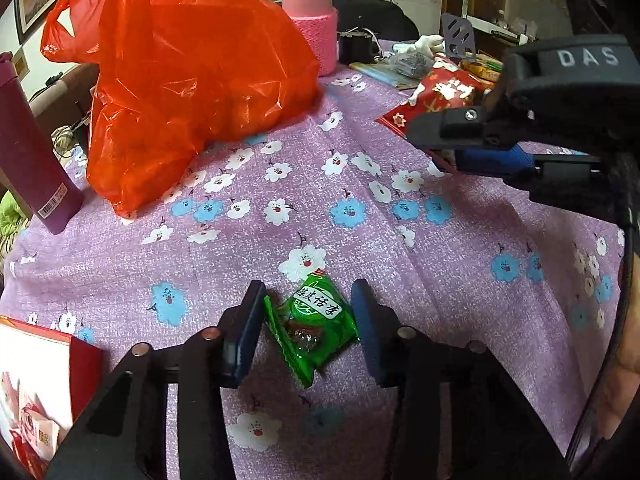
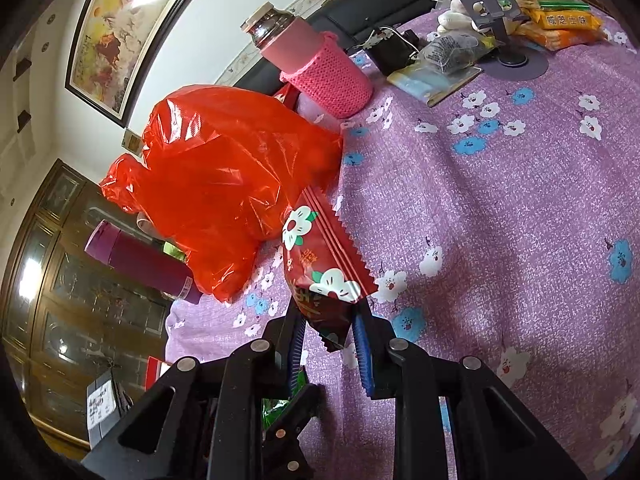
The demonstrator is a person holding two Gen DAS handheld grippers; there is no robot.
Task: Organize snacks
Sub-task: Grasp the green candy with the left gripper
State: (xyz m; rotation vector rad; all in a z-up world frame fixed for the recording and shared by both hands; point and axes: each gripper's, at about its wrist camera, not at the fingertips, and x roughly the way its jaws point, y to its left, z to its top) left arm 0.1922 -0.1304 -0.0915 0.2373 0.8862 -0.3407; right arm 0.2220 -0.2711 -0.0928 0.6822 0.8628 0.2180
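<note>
Left gripper [image 1: 310, 330] bottom centre, jaws spread round green packet [image 1: 311, 326] lying on cloth [image 1: 460, 300]; whether pads touch it, unclear. Right gripper [image 2: 327, 334] pinching red packet [image 2: 320, 264], lifted off cloth, right edge of left view. Further back: red bag [image 1: 188, 80] upper left, pink bottle [image 1: 310, 12] top centre.

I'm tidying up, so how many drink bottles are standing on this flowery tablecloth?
2. A dark purple bottle stands at the left edge, beside the orange plastic bag. A bottle in a pink knitted sleeve stands behind the bag. The bag could hide others.
</note>
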